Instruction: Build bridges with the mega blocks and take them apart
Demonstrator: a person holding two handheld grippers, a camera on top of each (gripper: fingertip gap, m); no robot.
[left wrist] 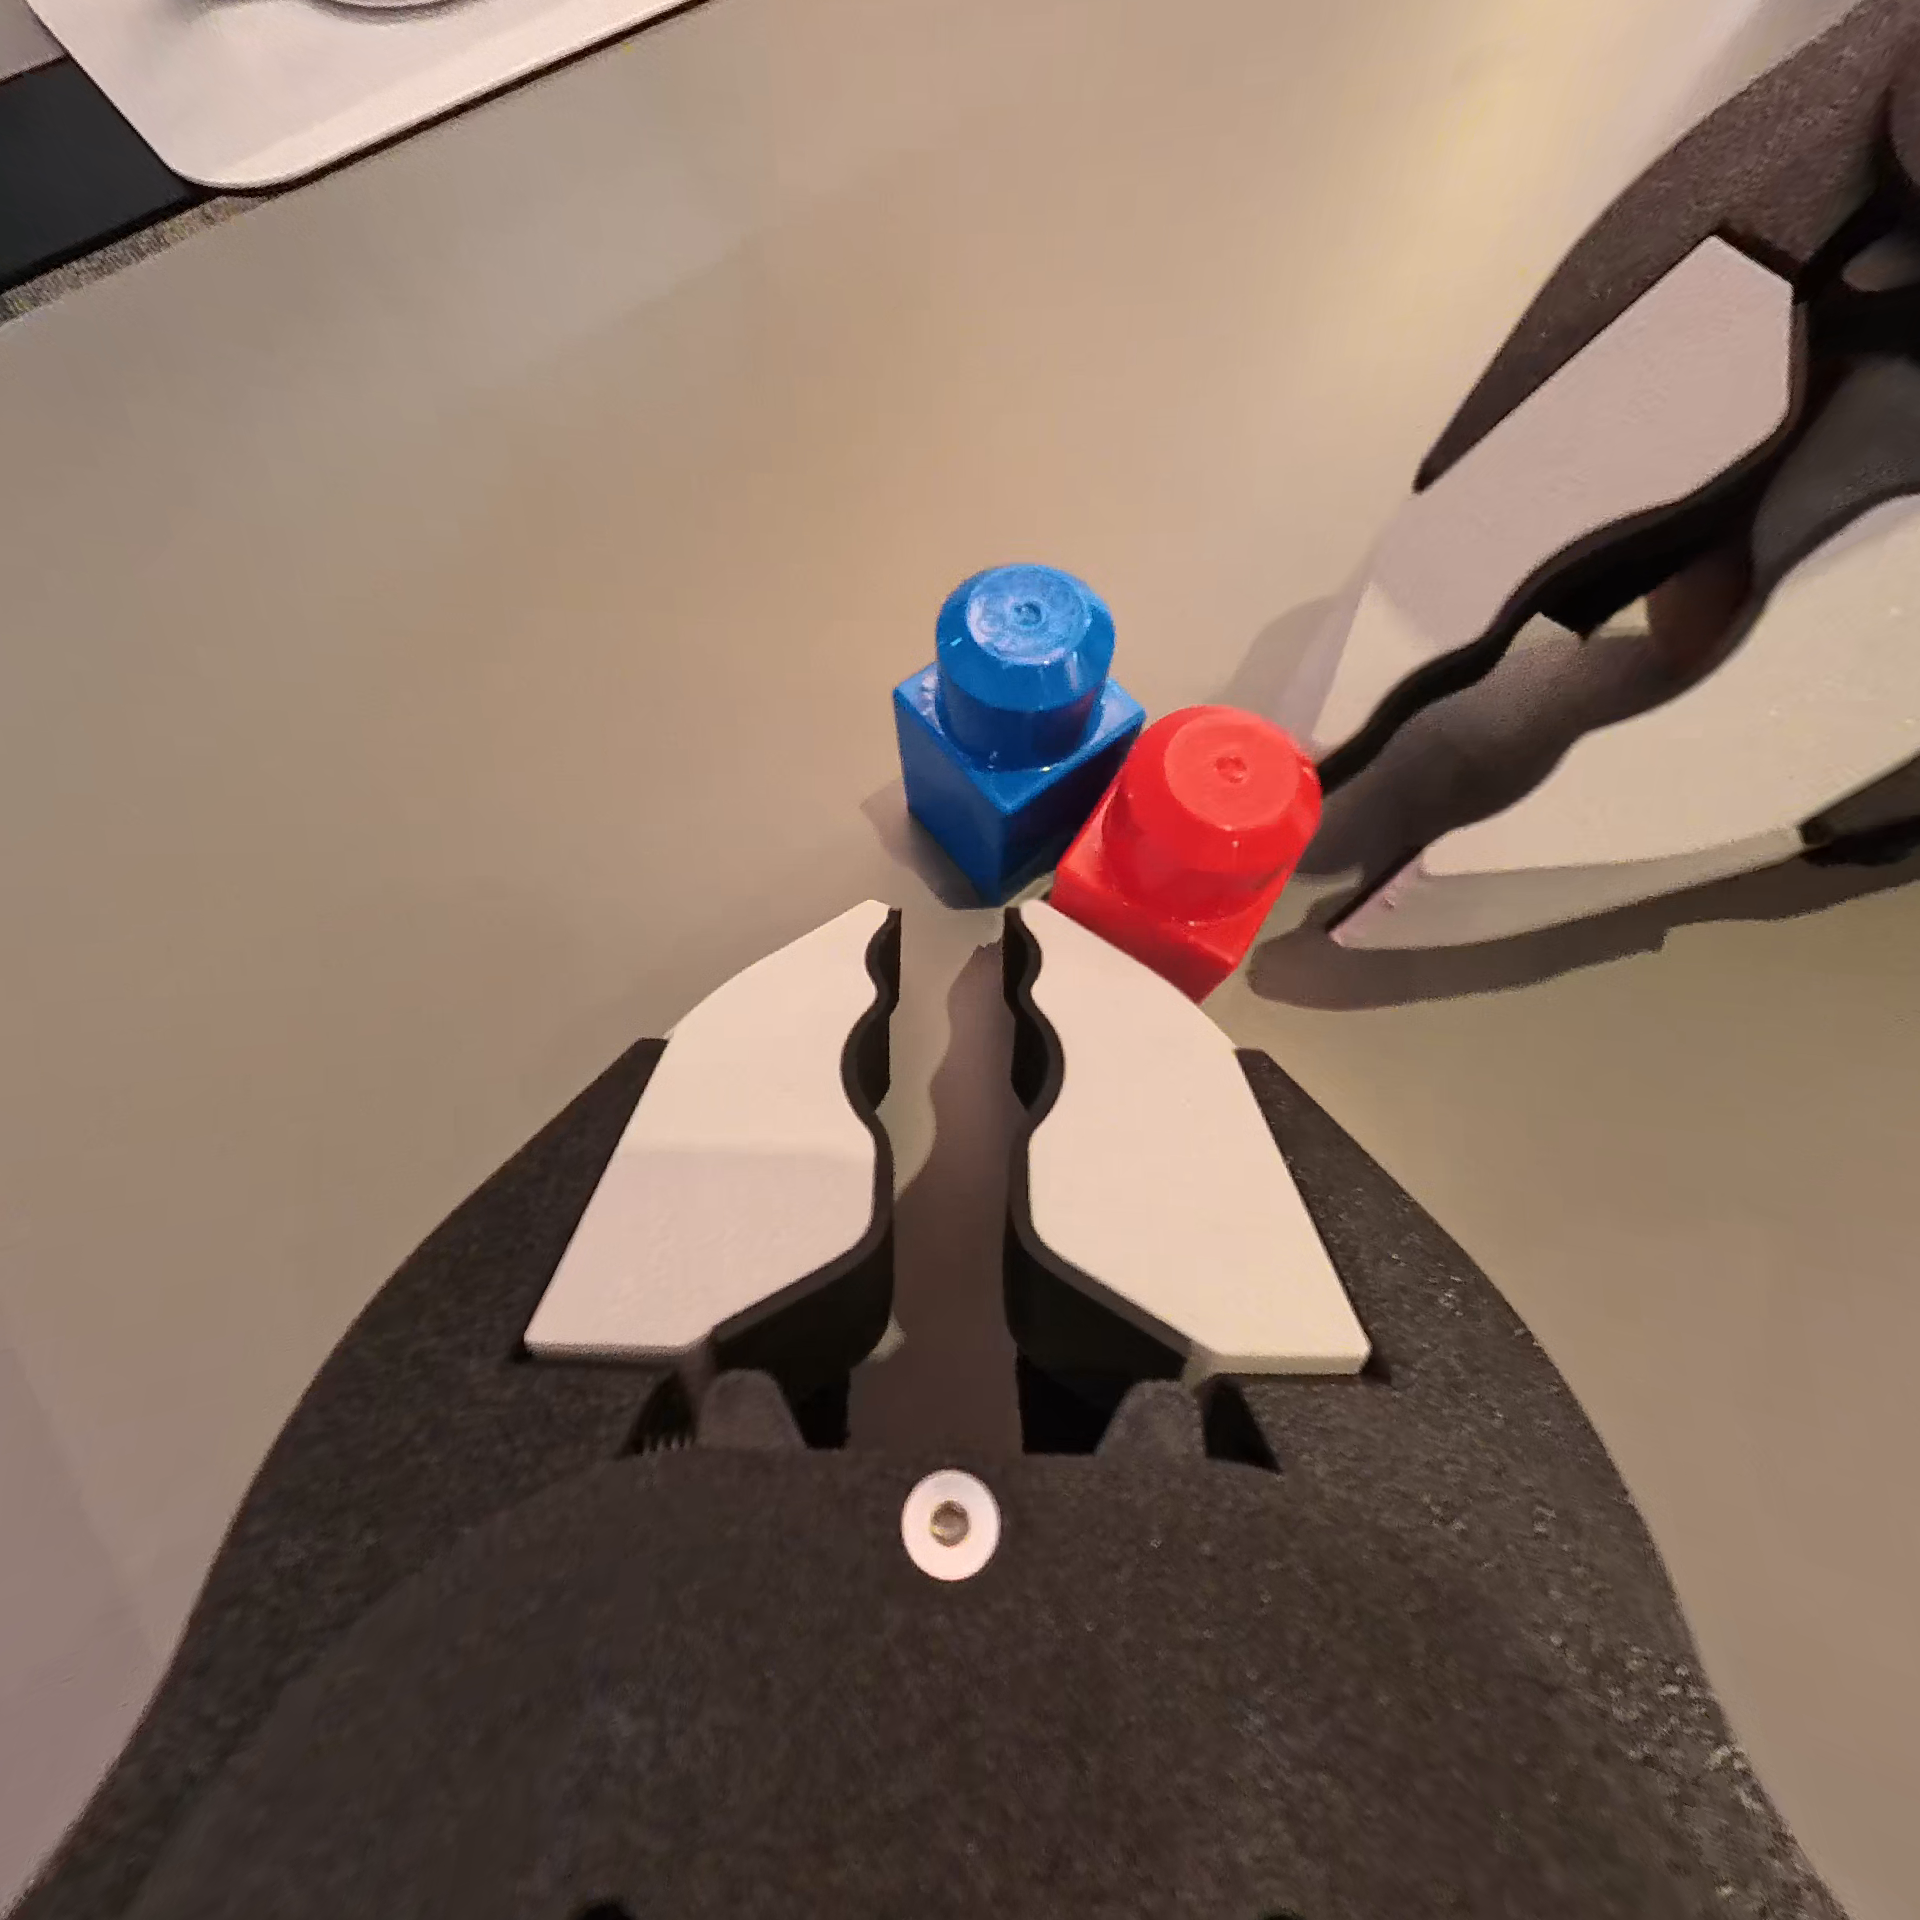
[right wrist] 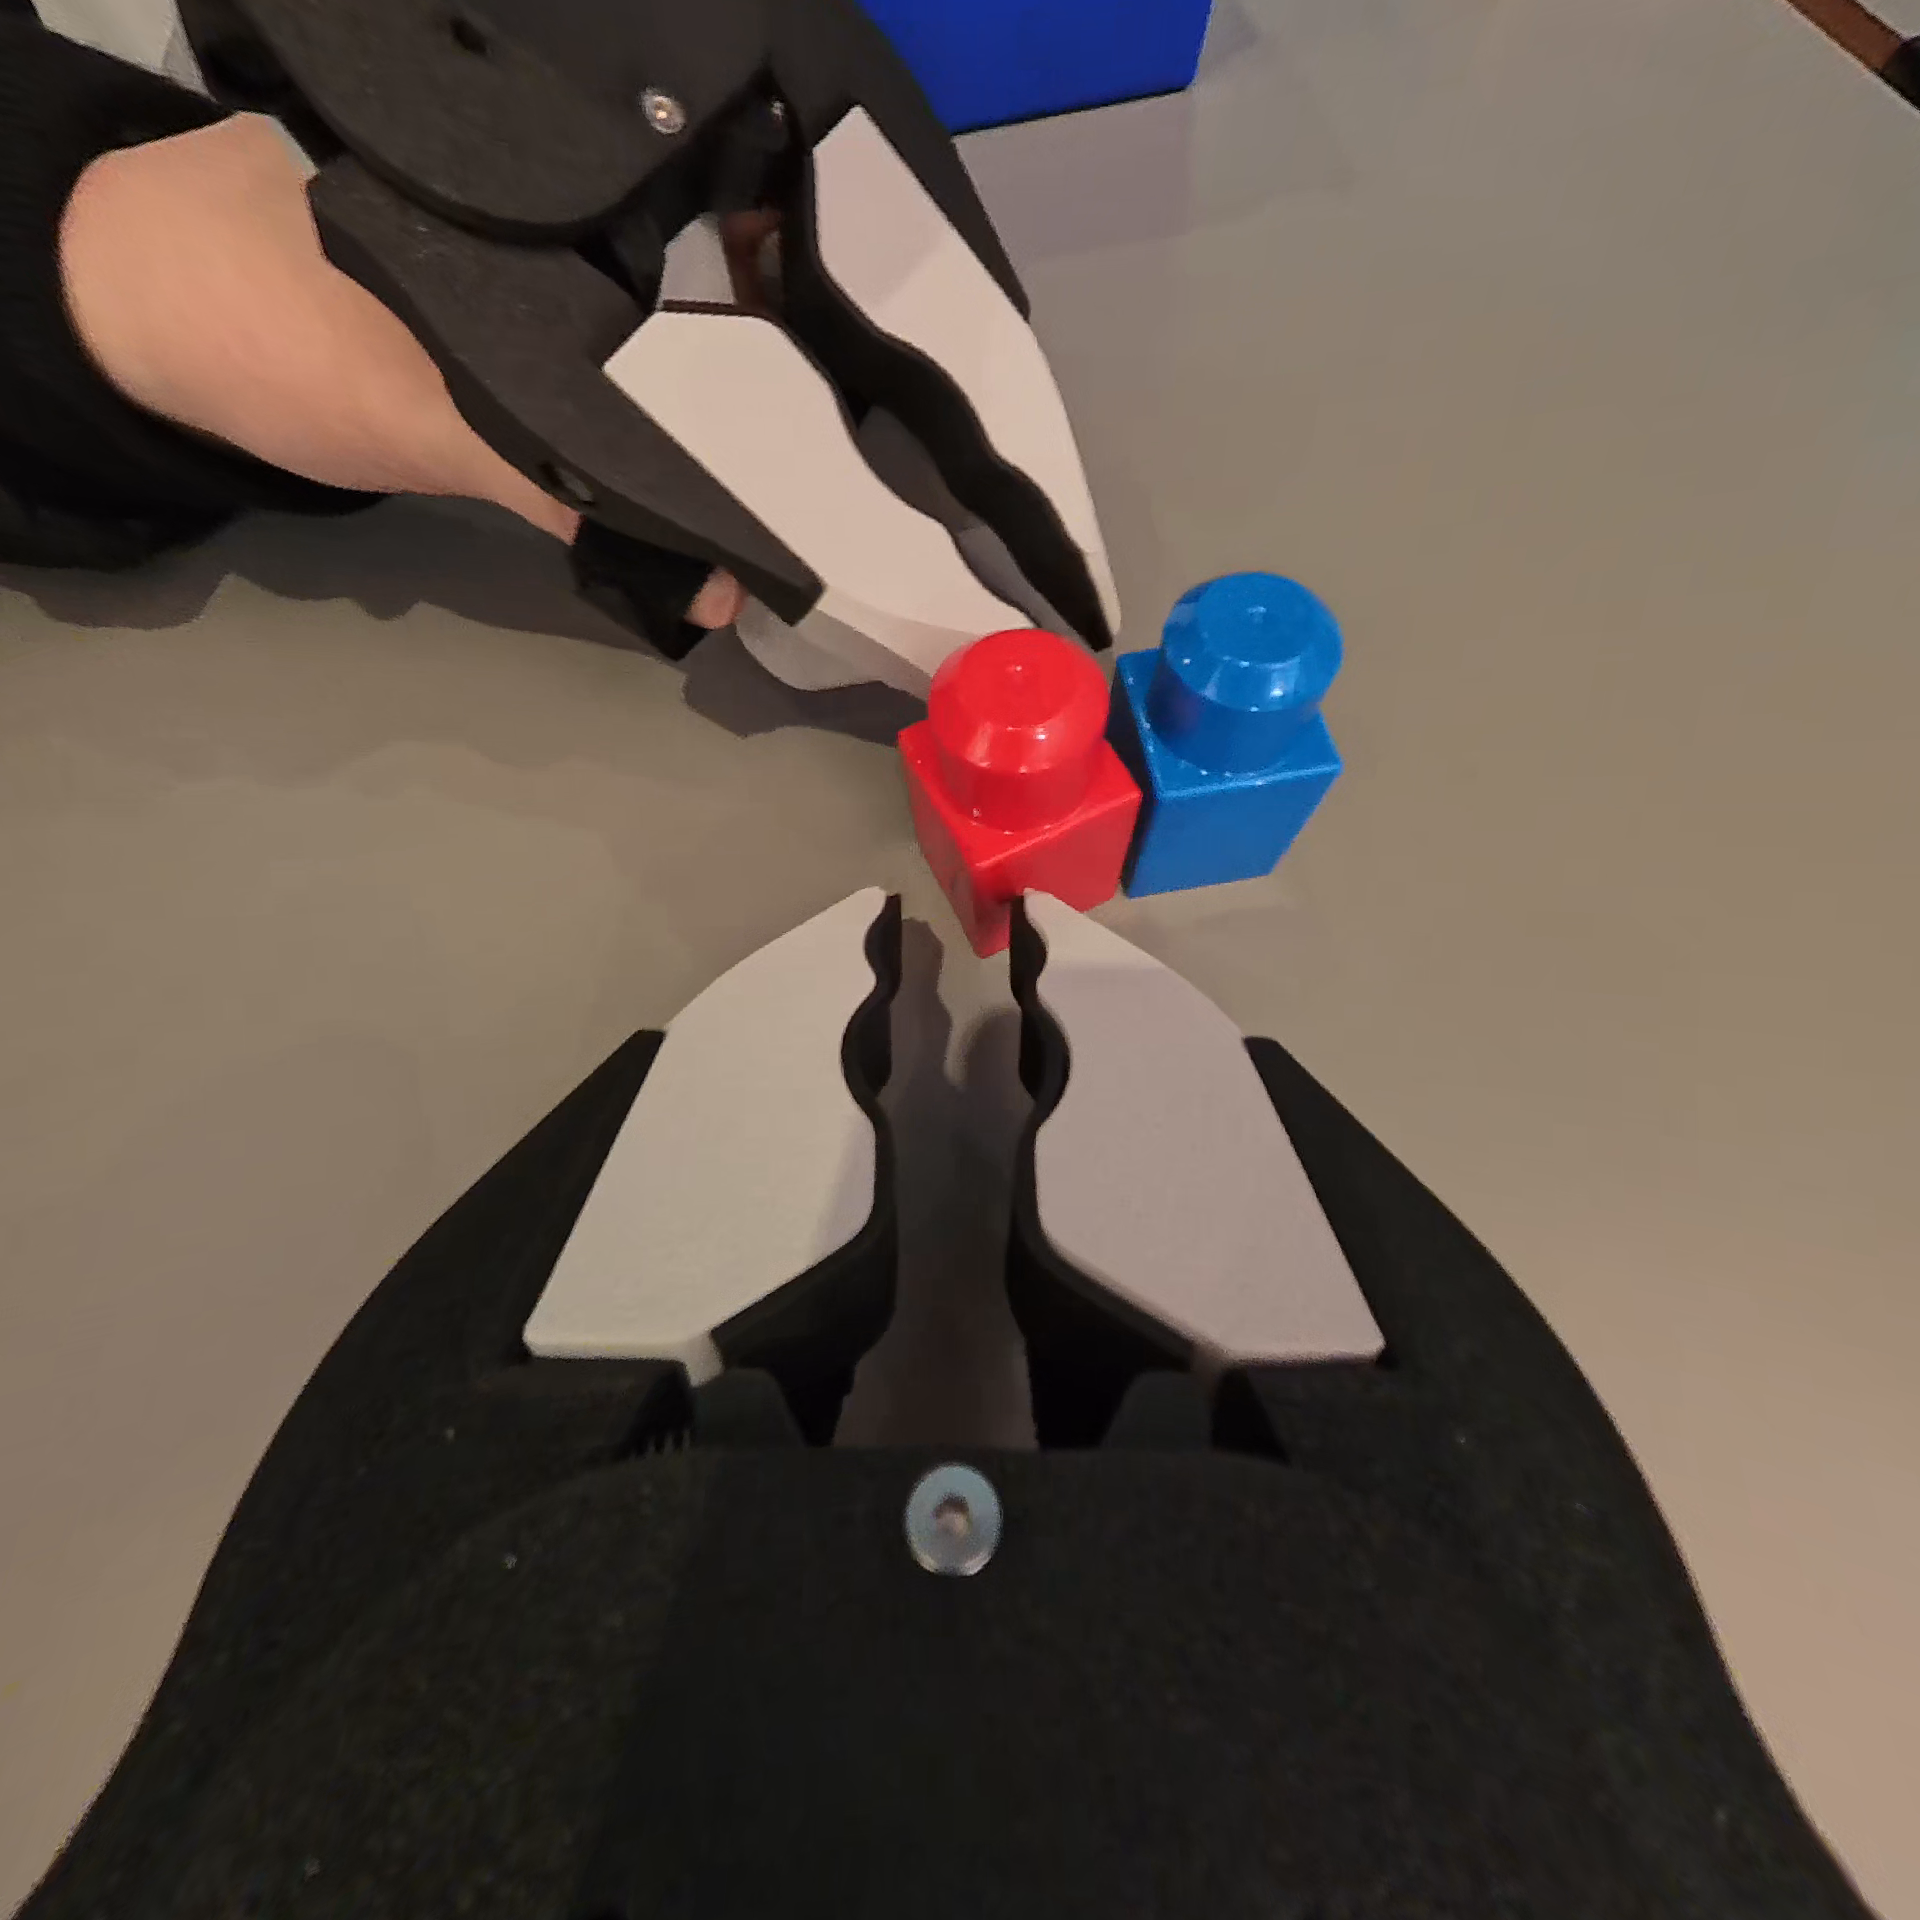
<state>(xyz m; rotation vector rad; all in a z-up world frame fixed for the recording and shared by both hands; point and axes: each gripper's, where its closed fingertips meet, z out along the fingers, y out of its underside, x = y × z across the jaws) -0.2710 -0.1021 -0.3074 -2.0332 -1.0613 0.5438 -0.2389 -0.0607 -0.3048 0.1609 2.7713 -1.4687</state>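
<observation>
A blue block [left wrist: 1013, 727] and a red block [left wrist: 1184, 842], each with one stud, stand upright and touching on the grey table [left wrist: 520, 623]. My left gripper [left wrist: 951, 920] is just in front of them, jaws a narrow gap apart and empty. My right gripper [left wrist: 1330, 847] comes in from the right with its tips at the red block. In the right wrist view the red block [right wrist: 1013, 779] has a corner at my right gripper [right wrist: 956, 904], which is narrowly open and grips nothing. The blue block [right wrist: 1226, 738] is to the right. The left gripper [right wrist: 1006, 642] is behind the red block.
A large blue box [right wrist: 1039, 52] stands at the far edge in the right wrist view. A white flat pad with a rounded corner [left wrist: 312, 83] lies at the far left in the left wrist view. A person's hand [right wrist: 260, 343] holds the left gripper. The grippers' ends are close to 6 centimetres from one another.
</observation>
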